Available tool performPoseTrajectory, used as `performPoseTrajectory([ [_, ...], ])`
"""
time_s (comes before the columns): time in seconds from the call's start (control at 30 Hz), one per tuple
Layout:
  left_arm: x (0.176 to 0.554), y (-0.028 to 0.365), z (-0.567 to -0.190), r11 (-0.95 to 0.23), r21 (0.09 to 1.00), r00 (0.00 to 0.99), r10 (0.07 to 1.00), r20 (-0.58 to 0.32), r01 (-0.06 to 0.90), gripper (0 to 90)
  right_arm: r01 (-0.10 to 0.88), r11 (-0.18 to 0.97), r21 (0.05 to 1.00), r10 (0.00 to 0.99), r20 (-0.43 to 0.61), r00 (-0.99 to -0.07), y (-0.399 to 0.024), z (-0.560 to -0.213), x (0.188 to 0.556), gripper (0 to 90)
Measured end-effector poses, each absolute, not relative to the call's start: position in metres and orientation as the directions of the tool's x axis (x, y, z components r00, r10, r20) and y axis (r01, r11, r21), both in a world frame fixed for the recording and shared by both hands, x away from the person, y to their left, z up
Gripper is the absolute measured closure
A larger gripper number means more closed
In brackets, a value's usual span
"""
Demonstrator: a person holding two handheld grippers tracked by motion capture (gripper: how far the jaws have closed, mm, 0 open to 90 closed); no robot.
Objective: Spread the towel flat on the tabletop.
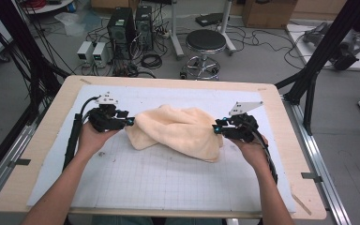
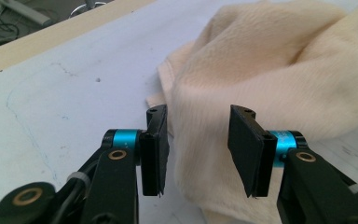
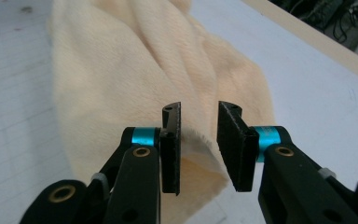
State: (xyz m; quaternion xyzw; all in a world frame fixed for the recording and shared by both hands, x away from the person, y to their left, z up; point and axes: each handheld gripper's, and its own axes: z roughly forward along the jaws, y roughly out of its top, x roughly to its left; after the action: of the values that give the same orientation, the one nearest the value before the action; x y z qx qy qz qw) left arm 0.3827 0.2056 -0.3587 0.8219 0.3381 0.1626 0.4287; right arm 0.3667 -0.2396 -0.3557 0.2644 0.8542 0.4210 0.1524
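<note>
Though perhaps hidden, no label marks the cream towel (image 1: 178, 131) (claws apart).

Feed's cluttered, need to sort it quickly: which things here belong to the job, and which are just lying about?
In the job: cream towel, left gripper, right gripper, white grid mat.

Lying about: black stool, computer towers, floor cables.

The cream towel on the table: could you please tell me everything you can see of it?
The cream towel is a soft, fuzzy cloth, terry or fleece by its look, plain pale peach-cream with a hemmed edge. It lies bunched and loosely folded in a rumpled heap on the white gridded mat, near the middle. The left gripper and the right gripper sit at its opposite ends, jaws parted with cloth between them; the pads do not press on it. Nothing else touches it.
</note>
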Motion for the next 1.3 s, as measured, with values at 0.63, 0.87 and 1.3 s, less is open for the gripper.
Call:
performPoseTrajectory([
  [0.63,0.329,0.178,-0.413,-0.513,0.774,0.829,0.559,-0.027,0.371,55.6,0.186,0.607,0.773,0.437,-0.129,-0.89,-0.21,-0.381,0.295,53.6],
  [0.87,0.346,0.164,-0.434,-0.544,0.73,0.801,0.599,-0.007,0.414,54.7,0.206,0.699,0.685,0.455,-0.202,-0.867,-0.21,-0.409,0.307,47.5],
  [1.3,0.346,0.163,-0.429,-0.552,0.729,0.792,0.611,0.023,0.404,80.9,0.231,0.731,0.642,0.427,-0.165,-0.889,-0.203,-0.423,0.323,84.9],
])
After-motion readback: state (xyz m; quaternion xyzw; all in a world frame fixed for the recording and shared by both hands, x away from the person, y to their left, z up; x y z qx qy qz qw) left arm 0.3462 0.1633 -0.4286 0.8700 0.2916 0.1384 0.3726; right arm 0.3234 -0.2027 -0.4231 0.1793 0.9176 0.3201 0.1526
